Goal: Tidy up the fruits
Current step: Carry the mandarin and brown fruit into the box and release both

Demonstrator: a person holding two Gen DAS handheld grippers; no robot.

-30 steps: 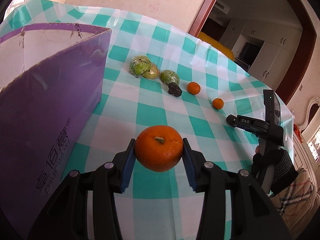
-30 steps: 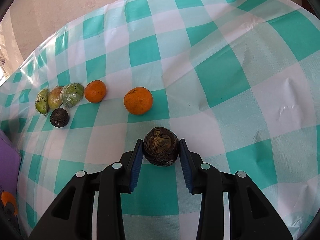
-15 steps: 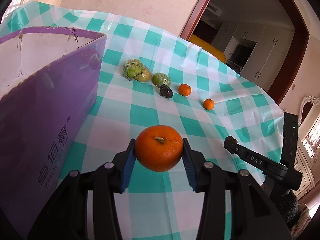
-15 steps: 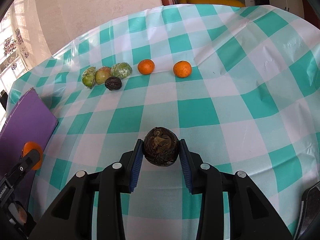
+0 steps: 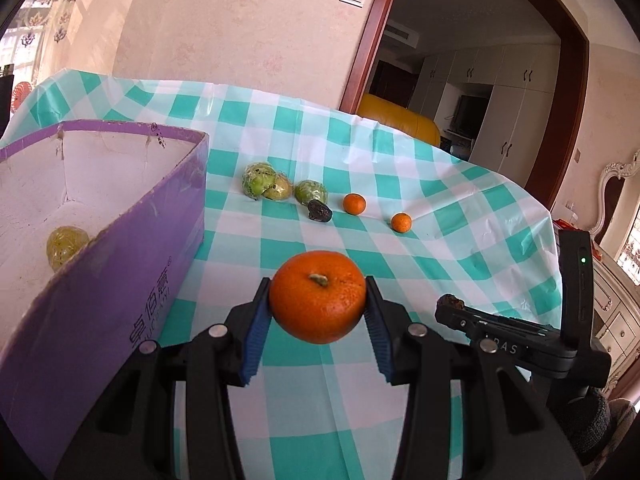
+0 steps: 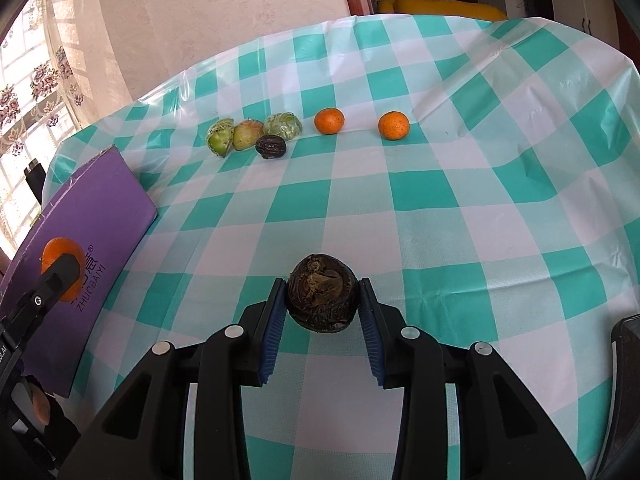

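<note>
My left gripper (image 5: 318, 322) is shut on a large orange (image 5: 318, 296), held above the checked tablecloth just right of the open purple box (image 5: 132, 276). One netted yellow-green fruit (image 5: 66, 246) lies inside the box. My right gripper (image 6: 322, 316) is shut on a dark wrinkled fruit (image 6: 322, 298) above the cloth; it also shows in the left wrist view (image 5: 450, 304). Farther back lie netted green fruits (image 6: 282, 126), another dark fruit (image 6: 271, 147) and two small oranges (image 6: 329, 121) (image 6: 393, 125) in a row.
The purple box (image 6: 80, 236) stands at the left of the table. The tablecloth's (image 5: 460, 208) far edge drops off toward a doorway and a yellow sofa (image 5: 396, 120). A wall lies behind the table.
Both grippers have risen and pulled back from the fruit row, each still holding its fruit. The box's inside with the netted fruit has come into the left wrist view.
</note>
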